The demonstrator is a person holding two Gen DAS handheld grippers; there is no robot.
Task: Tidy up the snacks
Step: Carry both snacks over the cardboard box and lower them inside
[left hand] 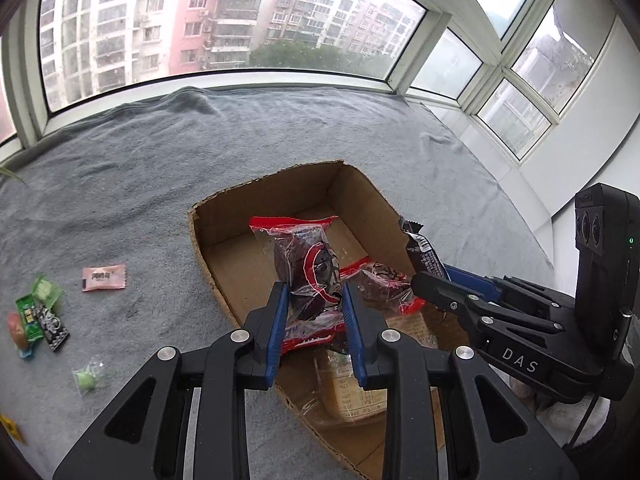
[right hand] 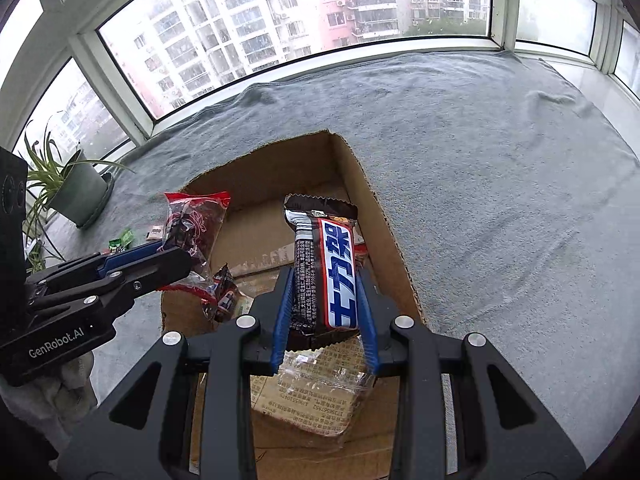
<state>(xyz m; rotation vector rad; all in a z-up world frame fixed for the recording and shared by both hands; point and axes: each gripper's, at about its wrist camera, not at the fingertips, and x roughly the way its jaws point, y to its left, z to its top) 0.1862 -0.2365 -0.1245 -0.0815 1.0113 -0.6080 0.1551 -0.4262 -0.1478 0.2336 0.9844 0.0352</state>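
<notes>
In the left wrist view, loose sweets (left hand: 38,312) lie on the grey blanket (left hand: 132,184) at the frame's left edge, and at centre the left gripper (left hand: 314,300) clamps a red-edged clear snack packet (left hand: 308,276) above the open cardboard box (left hand: 224,216). What looks like a similar packet (left hand: 384,286) lies inside. In the right wrist view's centre, the right gripper (right hand: 324,296) pinches a chocolate bar (right hand: 326,264) upright over the box.

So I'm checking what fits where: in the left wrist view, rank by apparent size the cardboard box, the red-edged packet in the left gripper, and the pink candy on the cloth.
1. cardboard box
2. red-edged packet, though it sits nearest the camera, so it looks bigger
3. pink candy
</notes>
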